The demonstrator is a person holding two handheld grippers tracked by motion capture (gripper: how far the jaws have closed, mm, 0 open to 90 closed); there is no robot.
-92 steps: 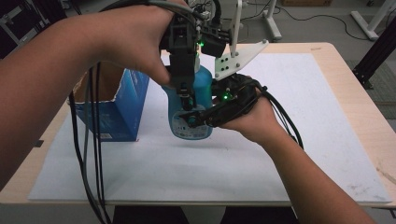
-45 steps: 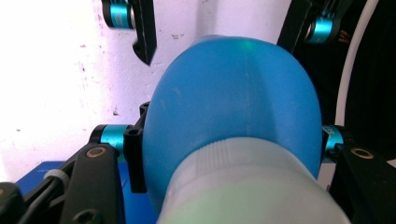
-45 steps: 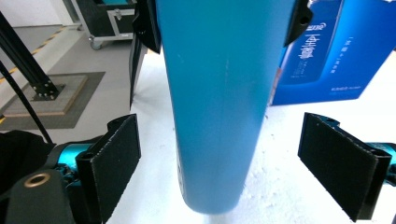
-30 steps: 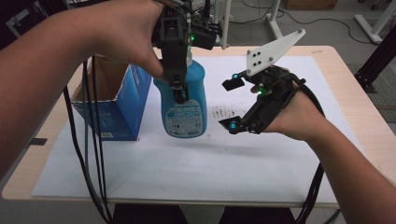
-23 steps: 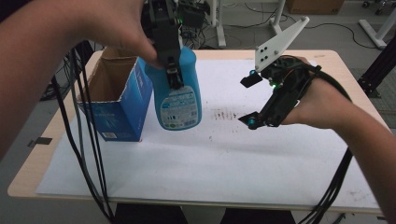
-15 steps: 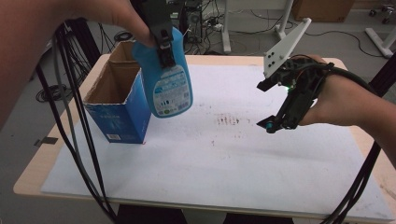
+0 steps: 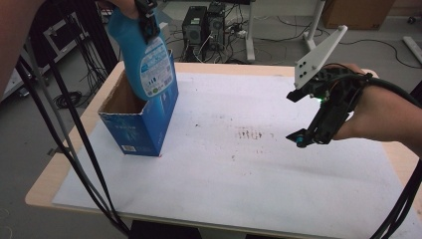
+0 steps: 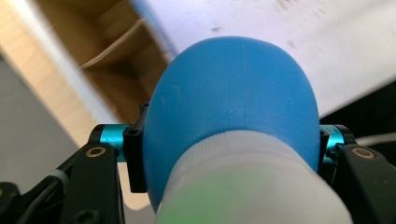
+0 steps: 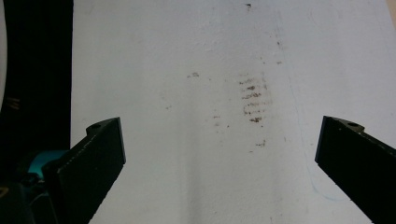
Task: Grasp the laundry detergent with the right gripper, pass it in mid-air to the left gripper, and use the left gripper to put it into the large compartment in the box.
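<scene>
The left gripper (image 7: 145,20) clamps a blue bottle (image 7: 144,59) just below its white cap, jaws pressed against both sides of the shoulder, as the left gripper view shows. In the high view the bottle hangs tilted at about eleven o'clock on the table (image 7: 59,172), its base above the open mouth of the blue cardboard box (image 7: 142,122), not yet inside. The right gripper (image 7: 296,119) hovers at three o'clock, jaws spread wide and empty over the white paper sheet (image 7: 239,174). The bottle looks like stiff, smooth plastic, probably fairly heavy if full, so it could swing or slip. The hold at the narrowing under the cap seems the sensible one, since the body is too broad.
</scene>
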